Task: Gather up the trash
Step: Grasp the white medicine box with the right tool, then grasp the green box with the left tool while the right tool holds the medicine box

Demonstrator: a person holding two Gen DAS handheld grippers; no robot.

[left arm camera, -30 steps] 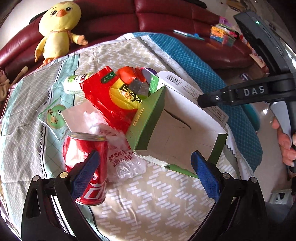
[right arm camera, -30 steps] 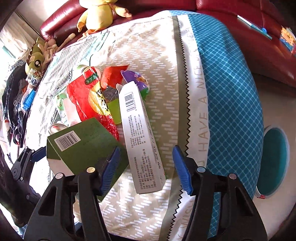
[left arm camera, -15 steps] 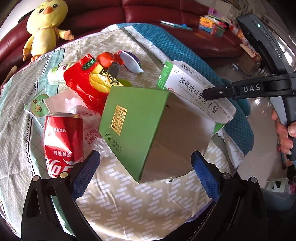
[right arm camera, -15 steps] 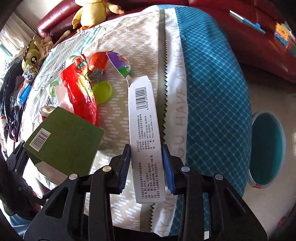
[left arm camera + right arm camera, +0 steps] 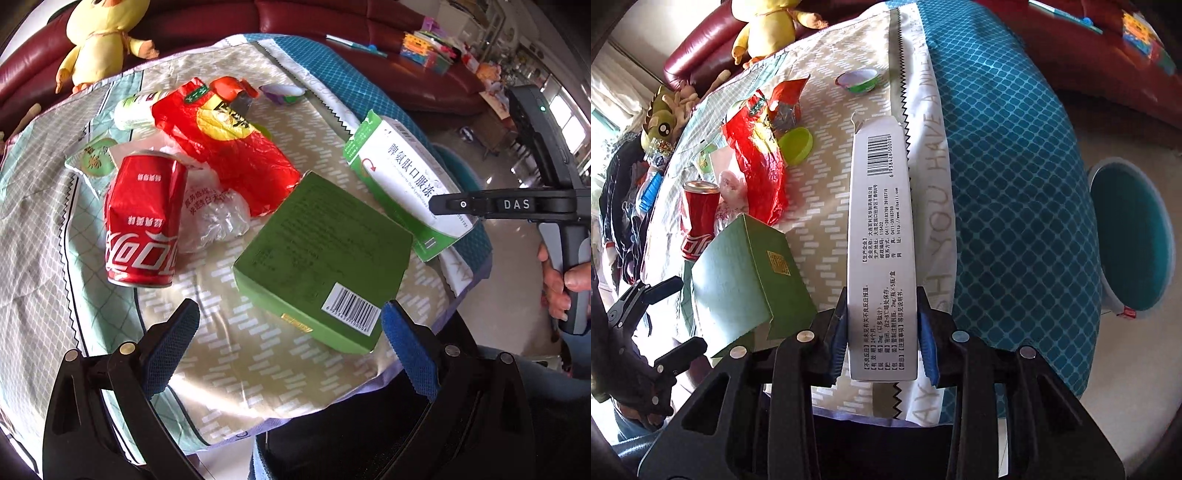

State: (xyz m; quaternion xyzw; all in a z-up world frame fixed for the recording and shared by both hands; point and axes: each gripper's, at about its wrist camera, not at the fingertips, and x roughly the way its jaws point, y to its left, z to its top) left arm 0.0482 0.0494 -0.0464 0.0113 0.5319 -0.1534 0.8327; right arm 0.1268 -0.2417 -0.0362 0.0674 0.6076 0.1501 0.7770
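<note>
Right wrist: right gripper (image 5: 882, 332) now clamps white box (image 5: 881, 229) (jaws closed in); left gripper (image 5: 290, 343) open.

The setting is a home living room. A dark red leather sofa (image 5: 351, 14) runs along the far side, with a yellow plush chick (image 5: 99, 37) seated on it at far left. A printed cloth (image 5: 229, 369) covers the table. More soft toys (image 5: 665, 122) lie at far left. A teal round stool (image 5: 1130, 236) stands on the floor at right.
</note>
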